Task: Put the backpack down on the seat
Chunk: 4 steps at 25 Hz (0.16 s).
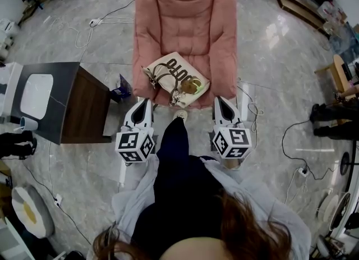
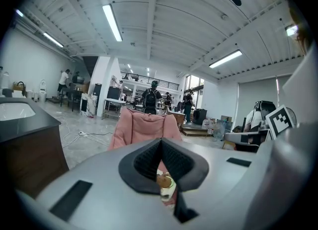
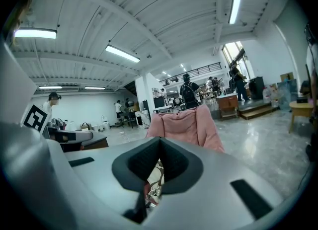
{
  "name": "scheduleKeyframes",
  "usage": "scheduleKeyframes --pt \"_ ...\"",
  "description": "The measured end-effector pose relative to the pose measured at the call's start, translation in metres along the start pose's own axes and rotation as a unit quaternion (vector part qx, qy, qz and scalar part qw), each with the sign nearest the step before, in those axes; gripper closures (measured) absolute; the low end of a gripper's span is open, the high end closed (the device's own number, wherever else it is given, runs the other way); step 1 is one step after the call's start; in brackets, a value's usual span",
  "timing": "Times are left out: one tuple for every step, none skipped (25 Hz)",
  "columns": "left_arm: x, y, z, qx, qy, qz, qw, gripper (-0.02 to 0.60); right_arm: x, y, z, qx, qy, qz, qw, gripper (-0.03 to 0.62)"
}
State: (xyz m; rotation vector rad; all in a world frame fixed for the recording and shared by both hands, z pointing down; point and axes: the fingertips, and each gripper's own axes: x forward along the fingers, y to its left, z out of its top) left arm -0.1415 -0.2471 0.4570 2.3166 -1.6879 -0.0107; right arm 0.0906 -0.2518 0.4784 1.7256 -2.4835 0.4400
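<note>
The left claw (image 1: 144, 104) is pinched tight and has nothing in it. The right claw (image 1: 222, 102) is pinched tight and empty too. Both are just in front of the pink chair (image 1: 224, 23), one on each side of the person's leg (image 1: 174, 135).

The backpack (image 1: 179, 67) lies flat on the front of the seat, apart from both claws. It is a cream bag, turned slantwise. Its long side runs from back-left to front-right, and one corner points at the chair back. Its brown straps (image 1: 171, 85) lie on the side nearer the left claw. A small brown and green thing (image 1: 190, 85) sits on the bag, and I cannot tell if it is inside. A dark table (image 1: 84, 104) stands left of the chair.
</note>
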Motion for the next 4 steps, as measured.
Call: scheduleKeyframes --pt "-0.0005 -0.0002 -0.0006 0.000 0.001 0.000 1.0000 0.566 0.0002 0.0006 -0.0006 0.001 0.001 0.001 1.000 0.586" --pt "-0.0010 -0.0006 -0.0010 0.001 0.001 0.000 1.0000 0.566 0.0004 0.0011 -0.0011 0.003 0.001 0.001 1.000 0.586" --pt "-0.0014 -0.0011 -0.0014 0.002 0.002 -0.001 1.0000 0.566 0.0005 0.0015 -0.0015 0.004 0.001 0.002 1.000 0.586" --pt "-0.0018 -0.0016 -0.0016 0.002 0.002 -0.001 1.0000 0.566 0.0007 0.0019 -0.0018 0.005 0.002 0.003 1.000 0.586"
